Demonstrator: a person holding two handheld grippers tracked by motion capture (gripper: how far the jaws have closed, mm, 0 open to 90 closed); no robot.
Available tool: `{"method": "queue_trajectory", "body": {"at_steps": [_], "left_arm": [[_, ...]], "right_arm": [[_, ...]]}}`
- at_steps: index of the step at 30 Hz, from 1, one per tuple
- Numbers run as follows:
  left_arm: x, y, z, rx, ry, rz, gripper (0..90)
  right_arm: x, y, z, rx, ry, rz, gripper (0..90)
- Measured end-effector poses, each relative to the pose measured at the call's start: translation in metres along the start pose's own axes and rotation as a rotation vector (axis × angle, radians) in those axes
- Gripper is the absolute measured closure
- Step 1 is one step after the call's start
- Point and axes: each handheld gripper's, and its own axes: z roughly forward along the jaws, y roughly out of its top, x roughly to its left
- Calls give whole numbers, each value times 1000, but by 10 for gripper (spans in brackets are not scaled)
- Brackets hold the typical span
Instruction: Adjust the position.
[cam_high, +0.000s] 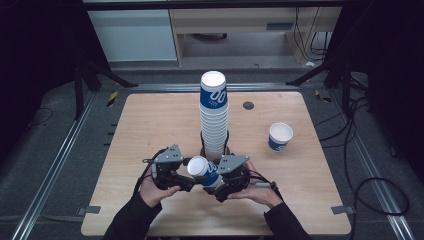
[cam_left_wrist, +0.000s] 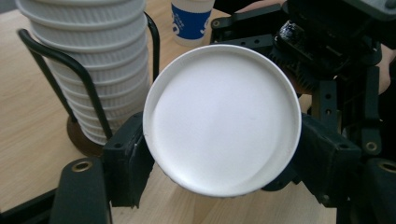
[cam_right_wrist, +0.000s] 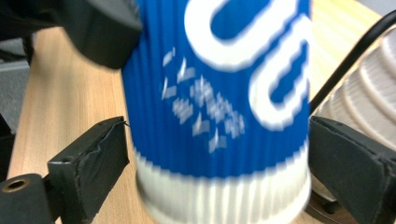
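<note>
Left tongs (cam_high: 186, 181) are gripping a paper cup (cam_high: 204, 170) over the pale wooden tabletop (cam_high: 150, 120); right tongs (cam_high: 214, 184) are standing open around it, dark floor (cam_high: 45, 150) surrounding

A light wooden table (cam_high: 150, 125) carries everything. At its middle stands a black wire holder (cam_high: 204, 148) with a tall cup stack (cam_high: 214, 115). A lone cup (cam_high: 280, 136) stands right, a dark disc (cam_high: 248, 105) far.

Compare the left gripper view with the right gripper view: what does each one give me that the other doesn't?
Left gripper view: the held cup end-on, as a round white face, and a second cup standing on the table beyond it. Right gripper view: the held cup's blue ribbed side with white lettering, blurred. Both: the held cup itself, the stack of cups in its black wire stand, and the wooden table.
</note>
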Motion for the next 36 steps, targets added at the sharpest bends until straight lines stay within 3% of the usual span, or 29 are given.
{"method": "queue_trajectory", "body": {"at_steps": [5,14,19,28,36], "left_arm": [[6,0,-8,-39,8,-13,267],[7,0,-14,-106,-16,-16,267],[3,0,-11,-112,-43,-3,268],[0,-1,-4,-110,-73,7,268],[1,-2,-3,-97,-81,2,265]], "right_arm": [[-5,-2,-9,-28,-9,27,62],[-11,-7,-14,-76,22,79,62],[-11,-6,-13,-117,59,90,62],[-11,-6,-9,-145,96,92,90],[-11,-6,-9,-144,92,76,141]]}}
